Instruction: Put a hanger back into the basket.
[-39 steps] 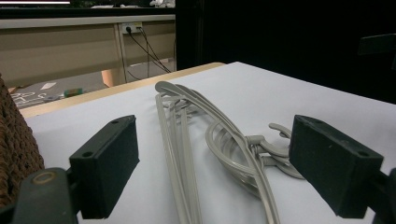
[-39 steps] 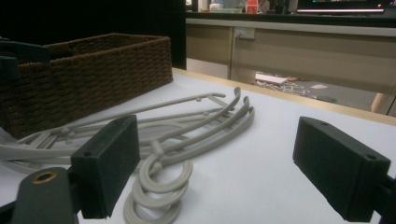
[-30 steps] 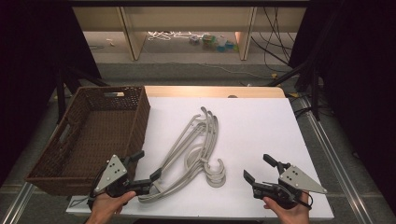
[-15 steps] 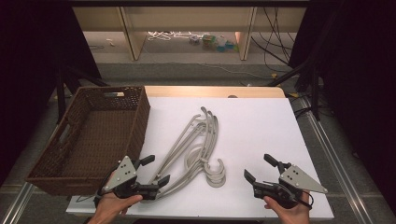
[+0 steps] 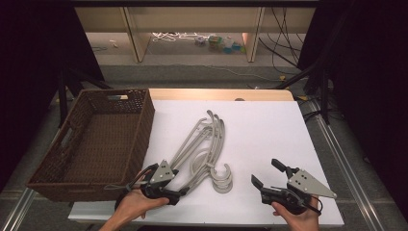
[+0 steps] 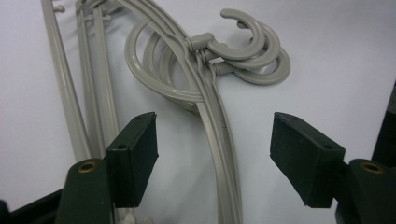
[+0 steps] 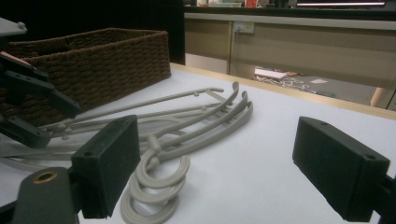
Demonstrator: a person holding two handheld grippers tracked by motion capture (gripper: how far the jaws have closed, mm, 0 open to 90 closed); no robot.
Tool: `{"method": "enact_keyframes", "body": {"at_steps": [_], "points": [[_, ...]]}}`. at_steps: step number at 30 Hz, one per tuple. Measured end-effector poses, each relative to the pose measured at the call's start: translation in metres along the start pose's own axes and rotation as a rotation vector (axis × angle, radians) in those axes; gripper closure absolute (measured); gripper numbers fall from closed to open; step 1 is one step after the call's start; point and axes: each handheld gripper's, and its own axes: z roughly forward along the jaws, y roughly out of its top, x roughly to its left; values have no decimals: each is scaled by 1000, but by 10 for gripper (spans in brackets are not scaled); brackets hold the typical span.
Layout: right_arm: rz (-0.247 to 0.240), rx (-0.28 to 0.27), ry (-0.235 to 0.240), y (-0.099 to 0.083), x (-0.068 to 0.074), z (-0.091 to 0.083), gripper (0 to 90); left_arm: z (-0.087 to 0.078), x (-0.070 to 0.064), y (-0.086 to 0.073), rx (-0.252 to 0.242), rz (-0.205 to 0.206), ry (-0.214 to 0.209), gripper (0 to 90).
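left fingers (image 6: 135, 158): released, spread wide either side of a hanger arm, not touching it
left gripper (image 5: 169, 191): low at the near end of the hangers (image 5: 204, 147), close to the basket's front corner
right gripper (image 5: 269, 175): fingers released too, just off to the side of the hooks, nothing in them
hangers: grey stack flat on the white counter (image 5: 269, 130), hooks toward the person
basket (image 5: 91, 144): brown wicker, at the counter's left edge

From overhead the high view looks forward and down on the whole tabletop (image 5: 269, 125), the left gripper view stares down close on the hangers (image 6: 205, 93), and the right gripper view skims low across them toward the basket (image 7: 107, 60), sharing the hangers.
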Motion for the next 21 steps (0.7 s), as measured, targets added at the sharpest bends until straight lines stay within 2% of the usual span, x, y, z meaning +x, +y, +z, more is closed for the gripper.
{"method": "enact_keyframes", "body": {"at_steps": [3,6,8,9,12,14,15,16,17,18,19,20,21], "points": [[0,-3,8,-1,0,1,159,11,4,7,62,-8,-6,377],[-1,4,3,0,0,1,159,16,6,10,88,-29,-30,387],[-1,9,9,-1,1,1,159,21,6,13,121,-15,-42,414],[27,6,27,-1,3,3,159,26,6,16,146,-19,-30,428],[5,25,24,-1,4,3,159,31,7,18,163,-13,-35,468],[12,35,43,-1,5,3,159,34,9,23,197,-29,-42,507],[9,25,40,-1,5,3,160,34,9,23,197,-29,-42,516],[9,25,40,-1,5,3,160,35,10,24,208,-14,-38,516],[1,23,39,-2,5,4,160,36,12,26,242,-14,-53,540],[-2,38,30,-1,5,3,160,36,12,26,242,-14,-53,548],[1,34,35,-1,4,3,160,39,14,27,263,-14,-50,555],[1,34,35,-1,4,3,160,39,14,27,263,-14,-50,565],[1,32,31,-1,4,3,162,43,16,26,289,-18,-64,575]]}}
